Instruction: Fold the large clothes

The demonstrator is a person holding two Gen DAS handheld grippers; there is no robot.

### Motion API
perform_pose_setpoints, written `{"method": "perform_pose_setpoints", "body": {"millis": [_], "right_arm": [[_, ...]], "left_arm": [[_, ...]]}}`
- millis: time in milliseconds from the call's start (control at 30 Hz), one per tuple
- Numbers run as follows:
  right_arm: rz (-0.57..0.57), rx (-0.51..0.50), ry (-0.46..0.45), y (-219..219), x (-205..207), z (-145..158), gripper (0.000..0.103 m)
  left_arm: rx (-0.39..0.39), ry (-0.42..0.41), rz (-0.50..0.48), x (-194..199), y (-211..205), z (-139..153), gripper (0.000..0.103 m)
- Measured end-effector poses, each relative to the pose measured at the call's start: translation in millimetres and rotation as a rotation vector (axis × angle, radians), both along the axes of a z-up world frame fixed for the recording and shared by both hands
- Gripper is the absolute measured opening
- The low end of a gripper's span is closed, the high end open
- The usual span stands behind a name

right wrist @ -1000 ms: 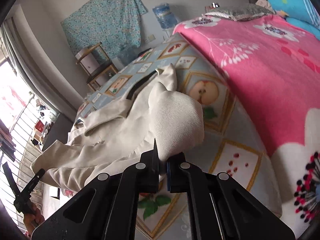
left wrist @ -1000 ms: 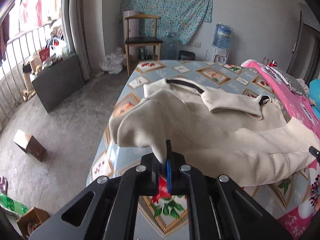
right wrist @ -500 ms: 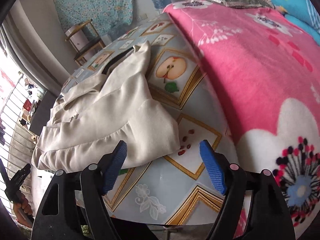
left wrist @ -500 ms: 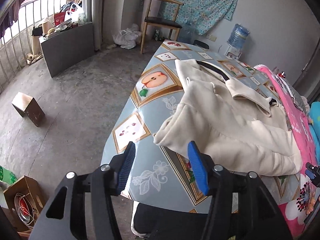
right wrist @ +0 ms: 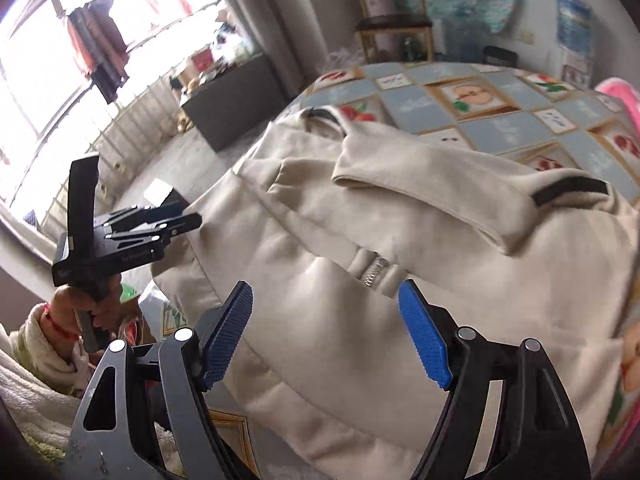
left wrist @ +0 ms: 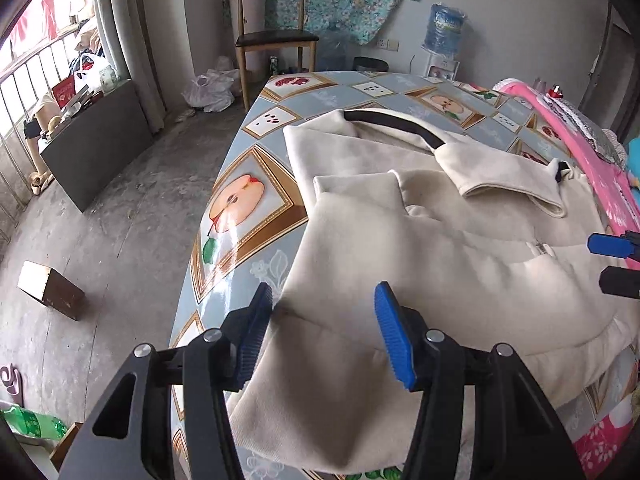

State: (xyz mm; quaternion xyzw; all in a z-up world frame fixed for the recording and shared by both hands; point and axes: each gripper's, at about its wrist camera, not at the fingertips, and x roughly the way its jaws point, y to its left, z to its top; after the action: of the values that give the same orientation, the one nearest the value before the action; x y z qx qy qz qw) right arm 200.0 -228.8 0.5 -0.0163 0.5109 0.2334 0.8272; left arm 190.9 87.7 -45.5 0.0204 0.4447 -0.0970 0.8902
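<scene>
A cream coat with a black collar lining lies folded on the fruit-print tablecloth. My left gripper hovers over the coat's near left edge. Its jaws are closing, with cloth below the gap and the blue pads not pressing on it. In the right wrist view the right gripper hangs over the coat near its zip pull, jaws closing and pads clear of the fabric. A hand holds the left gripper at the coat's left side. The right gripper's tips show at the right edge.
The table's left edge drops to a concrete floor with a wooden box and a green bottle. A chair and water dispenser stand behind the table. A pink blanket borders the right side.
Both grippers were shut on corners of the coat, then let go and opened. The cloth now lies flat. The right gripper has swung across and rolled to face the coat's middle.
</scene>
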Motion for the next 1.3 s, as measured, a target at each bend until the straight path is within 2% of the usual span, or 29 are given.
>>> {"method": "perform_pose_setpoints", "body": {"millis": [133, 167, 233, 267, 300, 433, 567, 667, 767, 833, 900, 967, 1033, 1067, 1133, 1200, 1300], "right_arm": [[0.075, -0.07, 0.09, 19, 17, -23, 0.058], [0.085, -0.097, 0.102, 22, 19, -28, 0.051], [0.093, -0.155, 0.073, 25, 18, -27, 0.034], [0.099, -0.167, 0.07, 25, 18, -25, 0.013], [0.101, -0.162, 0.067, 26, 17, -20, 0.005], [0.112, -0.266, -0.088, 38, 4, 6, 0.005], [0.101, -0.354, -0.23, 51, -2, 25, 0.005], [0.103, -0.424, -0.239, 56, 5, 4, 0.005], [0.108, -0.47, -0.182, 53, 15, -36, 0.005], [0.094, -0.46, -0.205, 53, 16, -44, 0.005], [0.056, -0.432, -0.196, 47, 15, -38, 0.007], [0.011, -0.357, -0.184, 32, 8, -20, 0.012], [-0.08, -0.288, -0.198, 4, -2, 4, 0.024], [-0.14, -0.266, -0.21, -16, -10, 16, 0.034], [-0.251, -0.231, -0.22, -54, -24, 35, 0.04], [-0.36, -0.245, -0.205, -96, -38, 41, 0.048], [-0.467, -0.296, -0.155, -143, -50, 34, 0.049]], "left_arm": [[-0.01, 0.007, -0.001, 8, -1, -2, 0.035], [-0.011, 0.007, -0.006, 9, -2, -2, 0.029], [-0.006, 0.004, -0.018, 10, -4, -1, 0.022], [-0.003, -0.001, -0.023, 10, -5, -1, 0.018], [0.001, -0.007, -0.027, 9, -5, -1, 0.015], [0.014, -0.049, -0.038, 6, -7, 6, 0.006], [-0.002, -0.124, -0.015, 1, -2, 27, 0.006], [-0.002, -0.1, -0.005, 10, -1, 24, 0.007], [0.045, -0.036, -0.011, 20, -9, 5, 0.01], [0.078, -0.038, -0.012, 21, -13, -1, 0.011], [0.094, -0.038, -0.012, 21, -15, -3, 0.012], [0.107, -0.04, -0.006, 20, -16, -4, 0.012], [0.128, -0.045, -0.008, 19, -19, -5, 0.012], [0.14, -0.049, -0.009, 18, -20, -5, 0.012], [0.16, -0.055, -0.014, 18, -22, -5, 0.012], [0.167, -0.057, -0.014, 18, -23, -6, 0.012], [0.175, -0.054, -0.011, 19, -23, -7, 0.012]]}}
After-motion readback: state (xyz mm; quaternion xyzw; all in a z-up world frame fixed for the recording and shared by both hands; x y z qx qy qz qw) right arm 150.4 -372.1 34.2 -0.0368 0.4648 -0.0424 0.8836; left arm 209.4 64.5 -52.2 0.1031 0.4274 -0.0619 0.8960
